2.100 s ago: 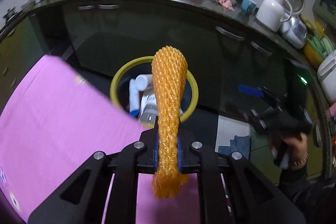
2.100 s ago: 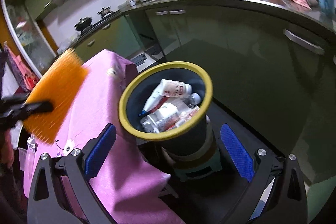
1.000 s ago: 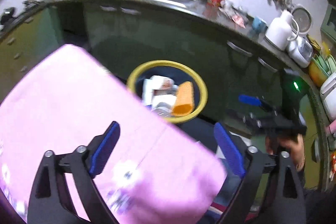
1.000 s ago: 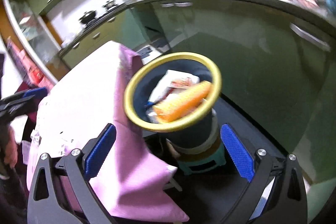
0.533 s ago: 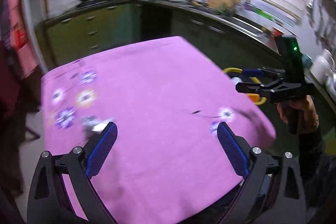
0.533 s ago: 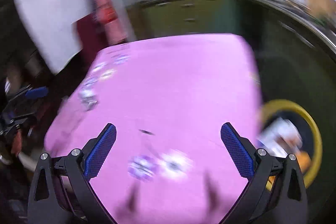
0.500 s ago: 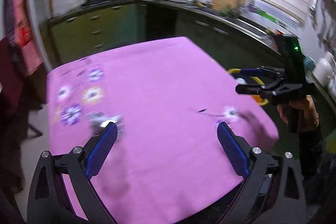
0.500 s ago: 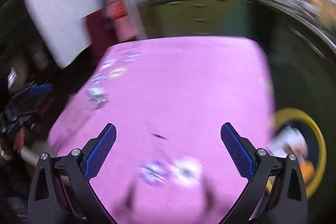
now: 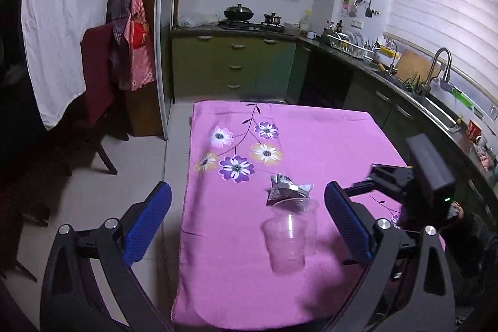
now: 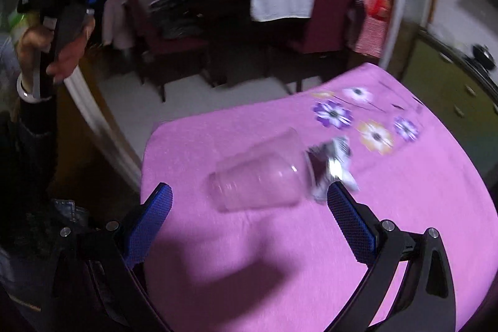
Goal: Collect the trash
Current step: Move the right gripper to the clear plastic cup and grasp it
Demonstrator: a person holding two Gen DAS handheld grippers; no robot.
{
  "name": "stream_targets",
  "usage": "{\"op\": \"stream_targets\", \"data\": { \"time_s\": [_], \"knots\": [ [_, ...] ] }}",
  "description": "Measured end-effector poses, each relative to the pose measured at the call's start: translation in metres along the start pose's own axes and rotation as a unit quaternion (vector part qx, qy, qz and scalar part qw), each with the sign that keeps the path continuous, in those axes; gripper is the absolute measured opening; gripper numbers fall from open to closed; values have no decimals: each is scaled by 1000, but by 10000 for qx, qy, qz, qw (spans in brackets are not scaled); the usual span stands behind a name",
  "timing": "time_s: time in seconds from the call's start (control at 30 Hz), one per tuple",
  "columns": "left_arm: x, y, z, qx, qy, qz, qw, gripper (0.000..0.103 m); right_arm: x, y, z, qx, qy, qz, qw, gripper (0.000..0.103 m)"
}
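A clear plastic cup (image 9: 289, 235) lies on its side on the pink flowered tablecloth (image 9: 311, 142), with a crumpled silver wrapper (image 9: 286, 189) at its mouth. My left gripper (image 9: 247, 217) is open and empty, above the near left part of the table, the cup between its fingers' line of sight. My right gripper (image 10: 249, 213) is open and empty, just short of the cup (image 10: 258, 173) and the wrapper (image 10: 333, 164). The right gripper also shows in the left wrist view (image 9: 401, 176), at the table's right side. The trash bin is out of view.
A dark red chair (image 9: 96, 89) stands left of the table on the tiled floor. Green kitchen cabinets (image 9: 233, 67) and a counter with a sink (image 9: 435, 101) run along the back and right. A white cloth (image 9: 53, 21) hangs at the left.
The orange foam net was dropped from my left gripper into the yellow-rimmed bin. Both grippers then swung away from the bin to the table, where the cup and wrapper now lie in front of them.
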State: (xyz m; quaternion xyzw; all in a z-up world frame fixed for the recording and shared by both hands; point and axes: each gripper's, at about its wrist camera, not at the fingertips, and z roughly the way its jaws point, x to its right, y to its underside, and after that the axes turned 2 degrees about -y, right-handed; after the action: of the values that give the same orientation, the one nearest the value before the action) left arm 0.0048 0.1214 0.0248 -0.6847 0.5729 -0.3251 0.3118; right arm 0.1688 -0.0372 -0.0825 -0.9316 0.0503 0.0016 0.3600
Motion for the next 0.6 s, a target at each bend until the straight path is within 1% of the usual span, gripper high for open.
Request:
{"op": "stream_targets", "data": {
  "time_s": [0.1, 0.23, 0.37, 0.6],
  "knots": [
    [-4, 1, 7, -69, 27, -40, 10000, 94, -2, -7, 18, -125, 30, -382, 9992, 98],
    [-2, 4, 13, -134, 38, -107, 9998, 94, 3, -9, 36, -308, 81, -663, 9973, 98],
    [-6, 5, 15, -144, 18, -187, 9997, 94, 10, -8, 56, -509, 231, -833, 9950, 98],
    [-7, 7, 22, -229, 41, -244, 9994, 94, 5, -7, 81, -645, 421, -1088, 9911, 98]
  ]
}}
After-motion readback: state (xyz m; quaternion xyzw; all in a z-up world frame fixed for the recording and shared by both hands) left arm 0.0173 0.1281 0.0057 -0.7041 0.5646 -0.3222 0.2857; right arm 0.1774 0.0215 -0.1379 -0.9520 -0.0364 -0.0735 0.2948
